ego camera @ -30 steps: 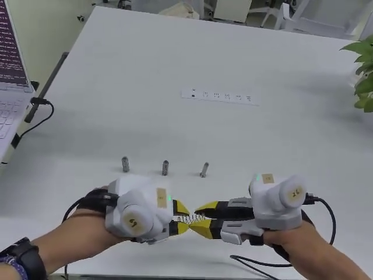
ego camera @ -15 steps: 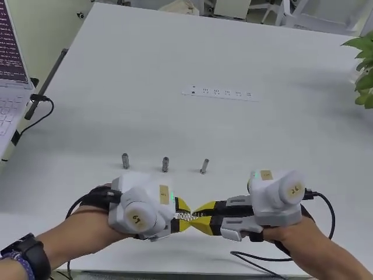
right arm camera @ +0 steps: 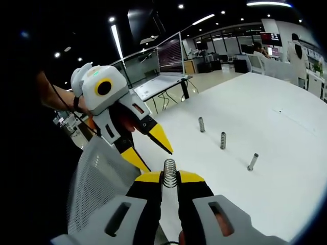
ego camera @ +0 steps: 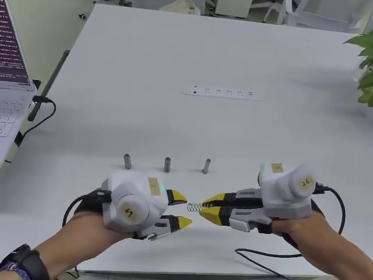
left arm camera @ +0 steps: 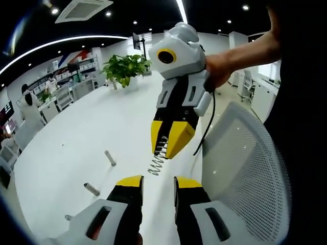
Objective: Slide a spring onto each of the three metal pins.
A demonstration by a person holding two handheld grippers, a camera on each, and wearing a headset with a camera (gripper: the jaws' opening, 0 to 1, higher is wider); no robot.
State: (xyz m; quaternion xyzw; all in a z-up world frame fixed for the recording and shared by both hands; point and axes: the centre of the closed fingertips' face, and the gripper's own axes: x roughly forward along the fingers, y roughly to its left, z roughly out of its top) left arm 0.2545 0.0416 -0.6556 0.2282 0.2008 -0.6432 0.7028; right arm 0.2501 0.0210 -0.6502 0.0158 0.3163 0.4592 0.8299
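Observation:
Three metal pins stand in a row on the white table. The left pin (ego camera: 127, 161) and the middle pin (ego camera: 167, 164) each carry a spring. The right pin (ego camera: 206, 166) looks bare. In front of them, near the table's front edge, my right gripper (ego camera: 202, 209) is shut on a small spring (ego camera: 194, 206), which points left. My left gripper (ego camera: 187, 209) faces it, open, its jaws above and below the spring's free end. In the left gripper view the spring (left arm camera: 158, 159) hangs from the right gripper (left arm camera: 168, 145). The right gripper view has the spring (right arm camera: 169, 173) between its own jaws.
A white power strip (ego camera: 221, 93) lies further back on the table (ego camera: 175, 52). A laptop (ego camera: 9, 64) sits at the left edge and a green plant (ego camera: 366, 64) at the right. A cable (ego camera: 262, 256) trails from the right gripper. A mesh chair (left arm camera: 245, 153) is under the front edge.
My left gripper has opened and let go of the spring, which stays in the right gripper. The two grippers have drawn slightly apart.

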